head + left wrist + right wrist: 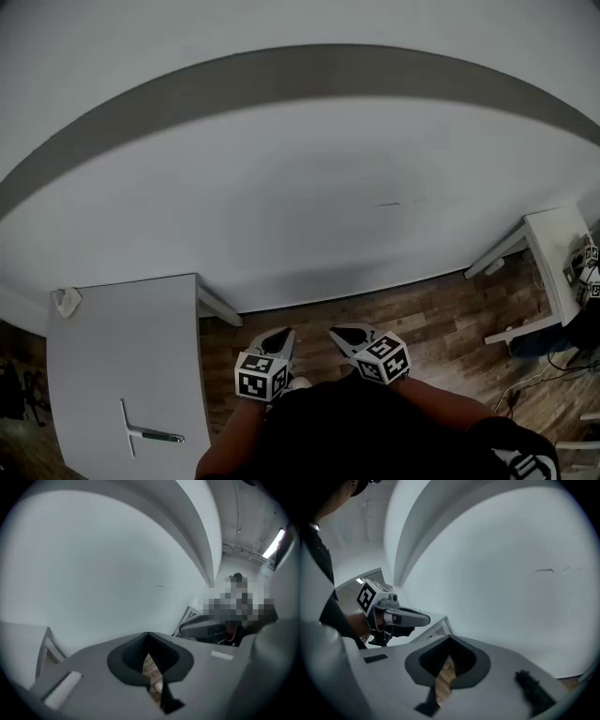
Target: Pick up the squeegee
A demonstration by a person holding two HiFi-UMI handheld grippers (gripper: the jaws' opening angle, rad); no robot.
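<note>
The squeegee (141, 432) lies flat on the grey table (112, 356) at the lower left of the head view, its pale blade to the left and its dark-tipped handle pointing right. My left gripper (281, 334) and right gripper (343, 332) hang side by side over the wooden floor, to the right of the table and well away from the squeegee. Both point at the white wall and both are shut, with nothing between their fingers. In the left gripper view the jaws (148, 634) meet at the tip, and so do those in the right gripper view (450, 637). Neither gripper view shows the squeegee.
A small white object (67, 300) sits on the grey table's far corner. At the right stands a white table (553, 246) with marker cubes (587, 272) on it, and cables (534, 380) trail on the floor. The white wall fills the view ahead.
</note>
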